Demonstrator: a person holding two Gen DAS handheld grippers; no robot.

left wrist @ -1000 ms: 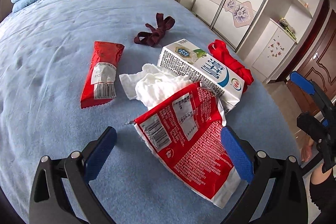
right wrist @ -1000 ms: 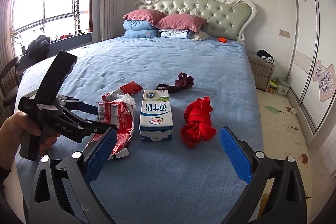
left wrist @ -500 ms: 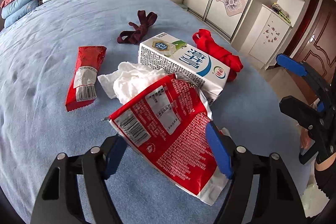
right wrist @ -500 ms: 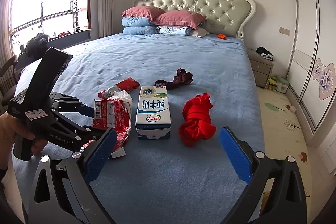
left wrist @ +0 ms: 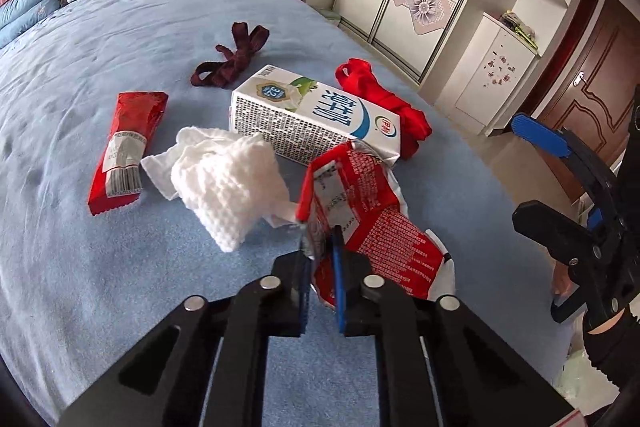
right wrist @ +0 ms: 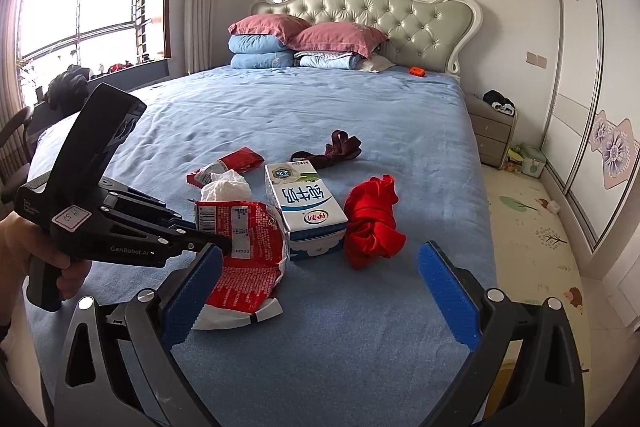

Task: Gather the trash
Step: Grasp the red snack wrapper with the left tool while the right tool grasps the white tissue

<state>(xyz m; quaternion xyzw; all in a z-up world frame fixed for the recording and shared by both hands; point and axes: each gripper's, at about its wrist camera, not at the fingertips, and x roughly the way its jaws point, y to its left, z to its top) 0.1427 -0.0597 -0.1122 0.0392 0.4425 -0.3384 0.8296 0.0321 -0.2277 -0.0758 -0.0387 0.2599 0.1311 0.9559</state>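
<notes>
A: What carries everything?

B: A wide bed with a blue cover (right wrist: 320, 115); all the litter sits near its foot end.

A: Biggest piece of trash?

B: A white and blue rectangular milk carton (right wrist: 304, 211), lying on its side, closed as far as I can tell. A bundled red cloth (right wrist: 372, 223) lies just beside it, a dark maroon knotted cloth (right wrist: 332, 149) farther up the bed.

A: And the wrapper?

B: A large torn red and white foil snack bag (left wrist: 372, 227) leans against the carton, its near edge lifted. Whether anything is inside I cannot tell. The left gripper (left wrist: 322, 291) has its jaws clamped together on that edge.

A: Smaller things?

B: A crumpled white paper towel (left wrist: 224, 179) touches the bag, and a flat red sealed snack packet (left wrist: 128, 143) lies apart from it.

A: The other tool?

B: The right gripper (right wrist: 320, 291) hangs over the bed, jaws wide apart, nothing between them.
</notes>
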